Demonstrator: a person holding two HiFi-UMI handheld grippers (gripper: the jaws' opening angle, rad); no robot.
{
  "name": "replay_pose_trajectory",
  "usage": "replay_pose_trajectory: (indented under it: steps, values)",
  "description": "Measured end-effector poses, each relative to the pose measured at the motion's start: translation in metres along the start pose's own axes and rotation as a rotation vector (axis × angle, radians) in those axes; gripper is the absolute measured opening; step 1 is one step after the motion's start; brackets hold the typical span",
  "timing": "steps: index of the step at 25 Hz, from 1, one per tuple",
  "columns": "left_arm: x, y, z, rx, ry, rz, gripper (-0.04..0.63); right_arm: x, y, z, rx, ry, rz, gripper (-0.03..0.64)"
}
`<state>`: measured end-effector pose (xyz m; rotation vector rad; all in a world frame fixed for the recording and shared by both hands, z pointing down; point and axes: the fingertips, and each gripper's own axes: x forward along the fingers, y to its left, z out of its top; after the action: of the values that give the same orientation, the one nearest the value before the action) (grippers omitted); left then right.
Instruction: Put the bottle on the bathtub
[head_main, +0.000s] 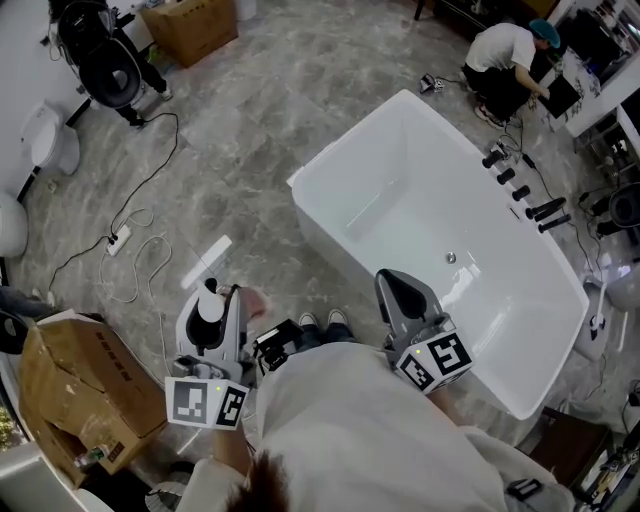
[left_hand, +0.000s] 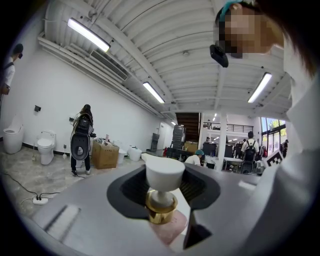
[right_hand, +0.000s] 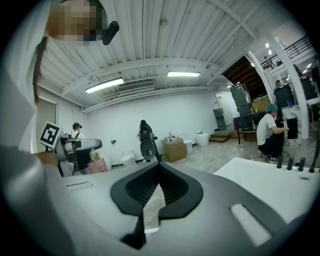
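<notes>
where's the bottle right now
The bottle is at lower left in the head view, clamped in the left gripper above the floor, with the bathtub off to its right.

White shirt (head_main: 350, 430) worn; grey left gripper (head_main: 211, 297) and right gripper (head_main: 394, 283) bear marker cubes (head_main: 205, 402).

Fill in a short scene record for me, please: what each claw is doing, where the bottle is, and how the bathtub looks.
Left claw: shut on the bottle, pink with a gold collar and white pump head
Right claw: shut, nothing in it
Bathtub: white, in front of the person and to their right
Far rim: black fittings
Task state: bottle not yet on the bathtub
</notes>
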<state>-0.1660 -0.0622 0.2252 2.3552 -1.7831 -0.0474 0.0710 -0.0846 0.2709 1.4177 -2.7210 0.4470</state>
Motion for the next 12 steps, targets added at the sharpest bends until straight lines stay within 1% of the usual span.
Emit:
replay_pose_trajectory:
  steps: [5, 9, 12]
  values:
    - [0.009, 0.006, 0.0, 0.024, 0.01, -0.013, 0.202, 0.001, -0.001, 0.0, -0.004, 0.013, -0.002, -0.002]
    - [0.021, 0.015, -0.012, 0.034, 0.033, -0.03, 0.202, 0.002, -0.001, -0.009, 0.005, 0.051, -0.014, -0.002]
    - [0.032, 0.025, -0.028, 0.034, 0.045, -0.047, 0.202, 0.006, 0.001, -0.018, 0.01, 0.084, -0.02, -0.002]
